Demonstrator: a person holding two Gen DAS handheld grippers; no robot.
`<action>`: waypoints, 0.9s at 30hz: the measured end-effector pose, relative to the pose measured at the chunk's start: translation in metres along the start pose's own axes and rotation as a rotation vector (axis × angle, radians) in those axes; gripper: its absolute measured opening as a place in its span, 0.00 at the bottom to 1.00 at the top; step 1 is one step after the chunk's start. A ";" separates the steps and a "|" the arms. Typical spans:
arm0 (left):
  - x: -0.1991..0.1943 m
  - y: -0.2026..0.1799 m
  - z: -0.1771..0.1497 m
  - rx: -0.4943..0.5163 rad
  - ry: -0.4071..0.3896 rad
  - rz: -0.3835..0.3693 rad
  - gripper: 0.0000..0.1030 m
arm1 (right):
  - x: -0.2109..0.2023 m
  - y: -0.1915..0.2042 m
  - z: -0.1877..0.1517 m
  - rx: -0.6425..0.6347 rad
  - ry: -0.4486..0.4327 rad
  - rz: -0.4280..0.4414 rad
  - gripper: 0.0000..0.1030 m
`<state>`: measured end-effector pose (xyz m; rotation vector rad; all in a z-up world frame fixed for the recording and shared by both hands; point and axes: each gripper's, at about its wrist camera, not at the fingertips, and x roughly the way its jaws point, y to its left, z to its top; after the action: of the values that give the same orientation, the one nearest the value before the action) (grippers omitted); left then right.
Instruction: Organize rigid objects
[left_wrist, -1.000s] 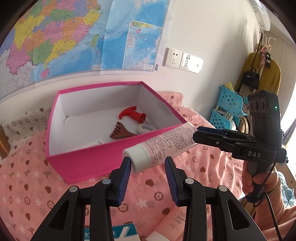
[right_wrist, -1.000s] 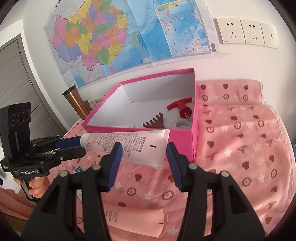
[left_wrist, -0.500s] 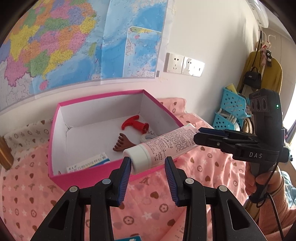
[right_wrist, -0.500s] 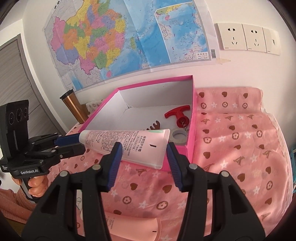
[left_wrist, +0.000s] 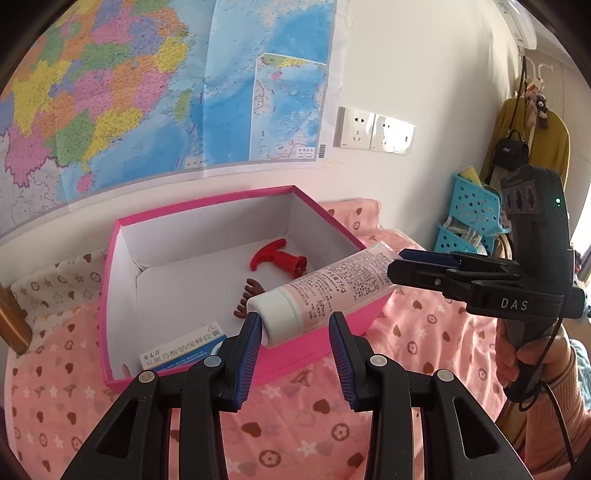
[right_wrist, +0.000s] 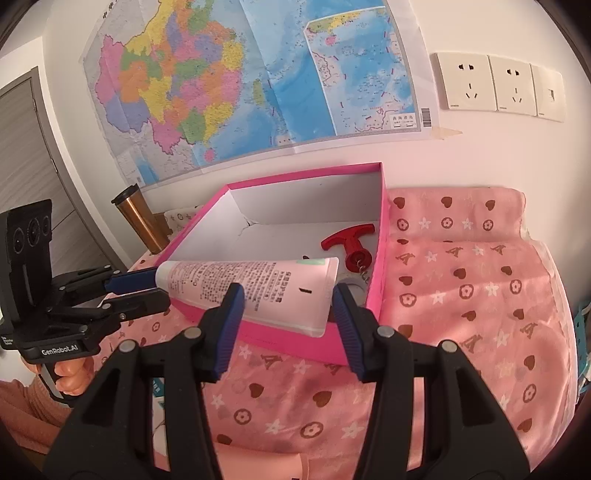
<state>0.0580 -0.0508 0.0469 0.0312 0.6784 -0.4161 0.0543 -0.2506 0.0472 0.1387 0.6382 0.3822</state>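
Carrying a pink tube (left_wrist: 325, 291) between both claws — the left claw (left_wrist: 295, 332) pinching the white cap end, jaws narrow, the right claw (right_wrist: 286, 306) clamping the flat crimped end, jaws set wider. Compared with a second ago, now hanging over the near rim of the pink box (left_wrist: 122, 295) at frame centre rather than in front of its wall, with the box floor showing more fully beneath. Meaning for the task: nearly at the drop point, lowering and letting go not yet done. Already lying inside: a red corkscrew (left_wrist: 277, 258), a brown comb (left_wrist: 245, 299) and a small medicine carton (left_wrist: 184, 349). Needing care — keeping both ends level while clearing the rim above the pink bedspread (right_wrist: 461, 295).
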 end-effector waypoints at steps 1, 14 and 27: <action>0.001 0.002 0.001 -0.005 0.002 -0.003 0.36 | 0.002 0.000 0.001 -0.003 0.003 -0.003 0.51; 0.015 0.008 0.008 -0.023 0.024 -0.010 0.36 | 0.016 -0.008 0.008 -0.012 0.034 -0.028 0.51; 0.038 0.020 0.012 -0.060 0.075 -0.009 0.36 | 0.036 -0.011 0.010 -0.034 0.080 -0.070 0.51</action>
<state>0.0999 -0.0482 0.0305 -0.0130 0.7648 -0.4048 0.0902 -0.2472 0.0326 0.0682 0.7134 0.3321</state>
